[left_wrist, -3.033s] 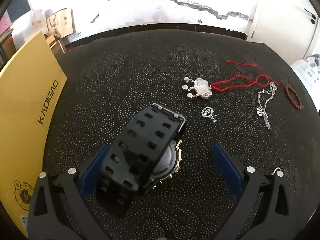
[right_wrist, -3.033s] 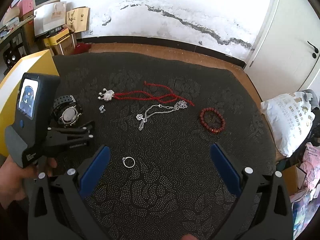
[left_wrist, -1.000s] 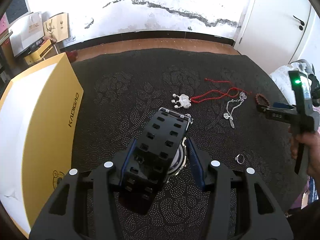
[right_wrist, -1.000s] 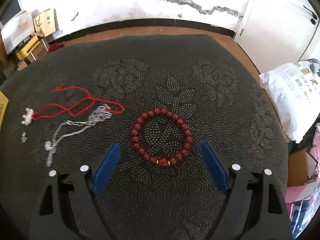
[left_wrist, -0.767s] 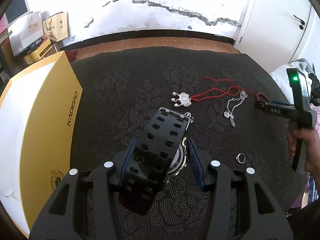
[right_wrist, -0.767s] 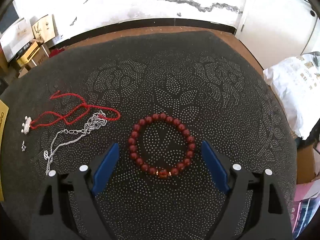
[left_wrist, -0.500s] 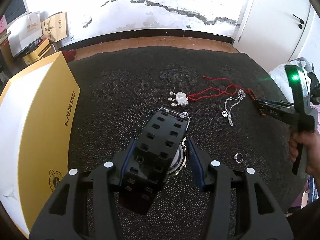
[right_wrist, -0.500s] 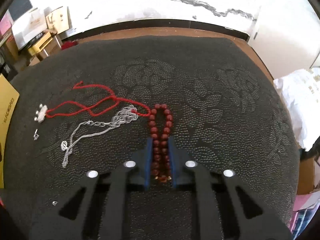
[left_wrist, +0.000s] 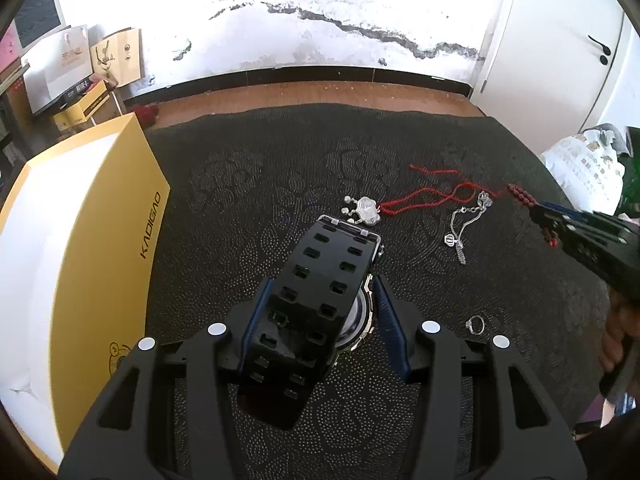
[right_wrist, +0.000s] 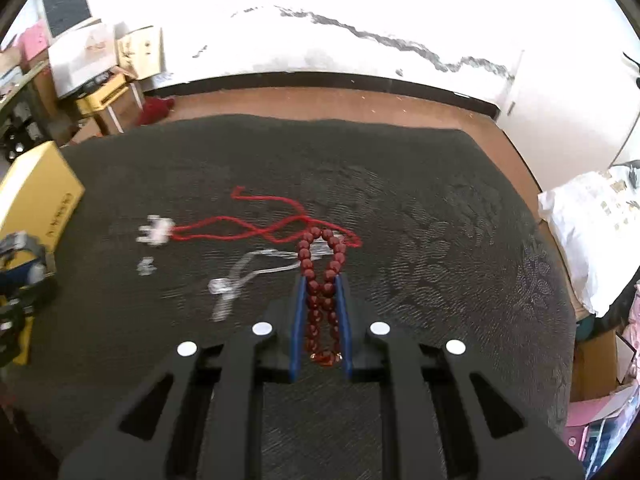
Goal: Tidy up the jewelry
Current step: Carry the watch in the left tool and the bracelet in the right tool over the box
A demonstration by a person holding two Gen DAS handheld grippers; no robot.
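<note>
The left gripper (left_wrist: 320,300) is clamped on the watch (left_wrist: 316,304). The right gripper (right_wrist: 321,284) is clamped on the bracelet (right_wrist: 320,280), near the mat's (right_wrist: 440,220) middle.

Left wrist view: looks forward and down along the left gripper (left_wrist: 320,300) over the dark mat (left_wrist: 248,200), toward the far wall, yellow box (left_wrist: 100,248) at left. Right wrist view: set close above the mat (right_wrist: 440,208), facing the same wall along the right gripper (right_wrist: 322,300). Both share the red cord necklace (left_wrist: 424,196) (right_wrist: 248,232), silver chain (left_wrist: 460,228) (right_wrist: 240,276) and box (right_wrist: 36,192).
</note>
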